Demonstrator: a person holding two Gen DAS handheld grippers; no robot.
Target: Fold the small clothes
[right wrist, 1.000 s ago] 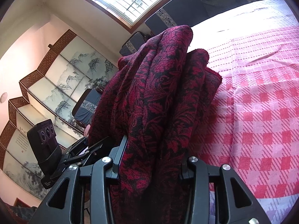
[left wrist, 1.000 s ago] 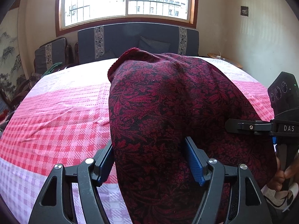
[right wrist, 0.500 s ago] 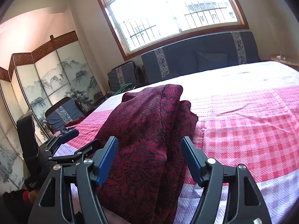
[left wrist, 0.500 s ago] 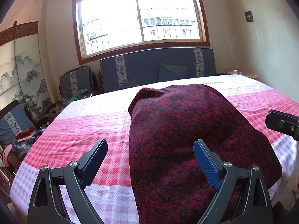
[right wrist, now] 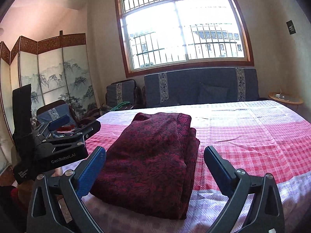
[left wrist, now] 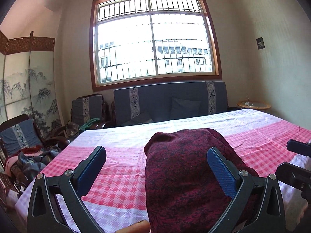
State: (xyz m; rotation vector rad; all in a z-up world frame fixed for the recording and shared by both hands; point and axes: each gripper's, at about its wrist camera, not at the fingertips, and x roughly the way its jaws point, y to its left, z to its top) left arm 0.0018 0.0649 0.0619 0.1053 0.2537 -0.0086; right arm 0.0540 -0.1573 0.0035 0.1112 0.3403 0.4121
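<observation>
Presently, findings by item:
Garment: dark red patterned cloth [right wrist: 153,159], folded in layers, lying flat near the front edge of the bed.
Bed cover: pink and white checked sheet [right wrist: 252,145], cloth resting on its left half.
Left gripper [left wrist: 156,160]: jaws opening, wide, pads clear of the cloth and above it.
Right gripper [right wrist: 154,160]: jaws opening, wide, nothing gripped.
Background: blue sofa [right wrist: 200,87] beneath the window, far side.
</observation>
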